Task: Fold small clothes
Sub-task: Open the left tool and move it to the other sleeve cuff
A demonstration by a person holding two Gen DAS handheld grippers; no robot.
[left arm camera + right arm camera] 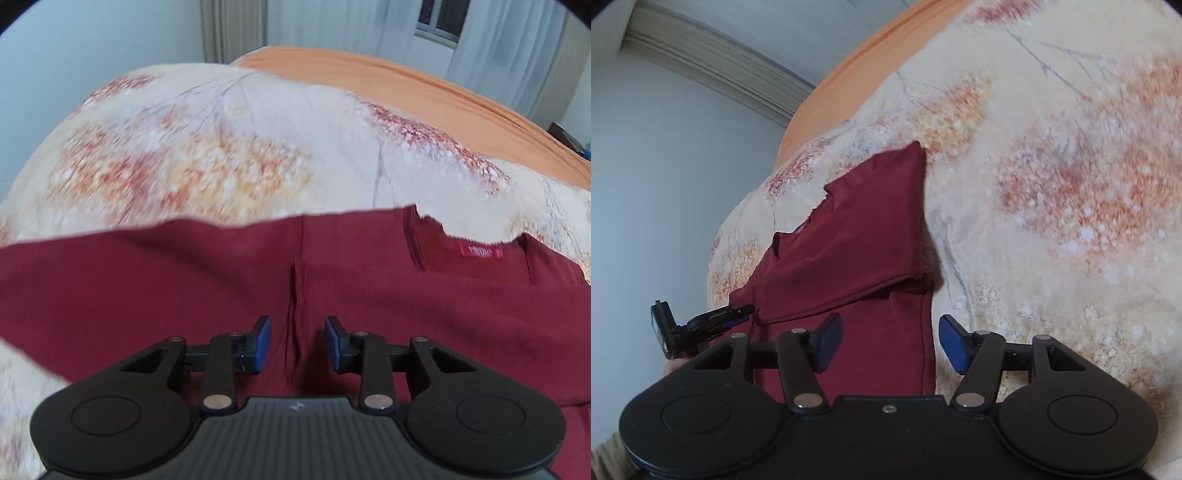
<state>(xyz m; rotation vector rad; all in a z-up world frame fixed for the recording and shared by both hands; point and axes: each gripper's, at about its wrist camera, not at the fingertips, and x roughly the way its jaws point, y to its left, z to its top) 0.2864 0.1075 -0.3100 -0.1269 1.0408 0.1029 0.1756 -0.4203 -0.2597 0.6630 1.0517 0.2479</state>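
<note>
A dark red shirt (pixel 184 280) lies on a floral bedspread (pixel 207 147), its collar and red label (pixel 481 252) at the right. My left gripper (pixel 297 343) is open just above the shirt, its blue pads either side of a raised fabric crease (pixel 293 321). In the right wrist view the shirt (pixel 857 236) has one side folded over. My right gripper (pixel 890 341) is open over the shirt's near right edge. The left gripper (pixel 738 314) shows there at the shirt's left edge, with fabric at its tips.
An orange sheet (pixel 424 85) covers the bed beyond the floral bedspread (pixel 1052 184). White walls, curtains and a window (pixel 439 22) stand behind the bed. The bed edge drops off at the left in the right wrist view.
</note>
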